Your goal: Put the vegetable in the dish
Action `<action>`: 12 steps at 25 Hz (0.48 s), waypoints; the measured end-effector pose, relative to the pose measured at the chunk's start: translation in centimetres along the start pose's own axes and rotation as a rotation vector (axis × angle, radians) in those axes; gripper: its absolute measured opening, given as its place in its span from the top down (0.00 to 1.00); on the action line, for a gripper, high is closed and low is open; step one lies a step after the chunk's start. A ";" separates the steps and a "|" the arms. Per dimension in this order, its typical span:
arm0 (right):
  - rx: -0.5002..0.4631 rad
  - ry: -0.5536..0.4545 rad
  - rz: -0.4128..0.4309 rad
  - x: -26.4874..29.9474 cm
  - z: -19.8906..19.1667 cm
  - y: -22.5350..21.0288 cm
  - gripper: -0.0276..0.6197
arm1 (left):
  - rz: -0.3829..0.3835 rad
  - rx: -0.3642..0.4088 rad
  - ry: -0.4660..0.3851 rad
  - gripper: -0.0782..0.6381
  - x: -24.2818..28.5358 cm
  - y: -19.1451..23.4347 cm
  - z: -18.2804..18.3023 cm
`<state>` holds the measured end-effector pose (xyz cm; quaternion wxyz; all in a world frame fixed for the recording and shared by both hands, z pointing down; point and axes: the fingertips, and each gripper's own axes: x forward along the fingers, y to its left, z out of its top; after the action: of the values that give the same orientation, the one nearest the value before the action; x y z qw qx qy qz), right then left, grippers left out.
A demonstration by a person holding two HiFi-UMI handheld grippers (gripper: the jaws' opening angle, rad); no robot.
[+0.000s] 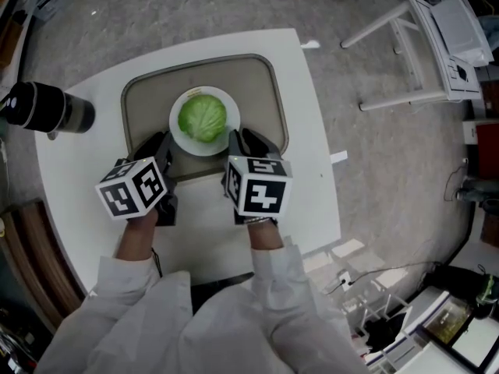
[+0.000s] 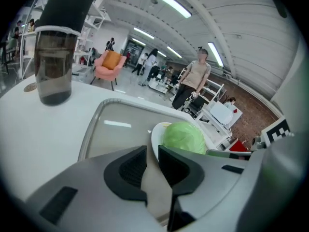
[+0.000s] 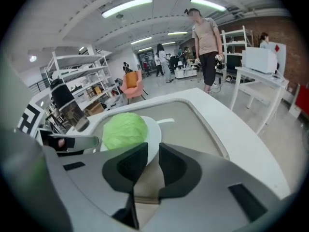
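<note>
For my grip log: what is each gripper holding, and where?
Nothing. The left gripper and right gripper have empty, slightly parted jaws beside the round white plate.

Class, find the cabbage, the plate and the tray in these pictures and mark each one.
cabbage (image 1: 202,118): head view, middle of its top.
plate (image 1: 204,149): head view, bare white rim nearest the person.
tray (image 1: 257,92): head view, bare floor to the right of the plate.

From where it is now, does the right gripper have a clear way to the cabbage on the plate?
Likely yes. The right gripper sits at the rim of the plate, with the cabbage just ahead and nothing between. Its fingers stand only slightly apart, so they would need to open wider.
</note>
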<state>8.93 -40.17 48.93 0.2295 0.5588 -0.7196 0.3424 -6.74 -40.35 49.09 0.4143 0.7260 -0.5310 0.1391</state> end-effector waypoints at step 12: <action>0.042 -0.279 0.160 -9.6 1.8 2.4 0.92 | -0.069 0.054 -0.215 0.81 -8.1 -4.8 2.0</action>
<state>9.36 -35.01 40.31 0.0877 0.5463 -0.7795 0.2936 -6.19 -36.05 40.49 0.3400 0.7653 -0.5432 0.0604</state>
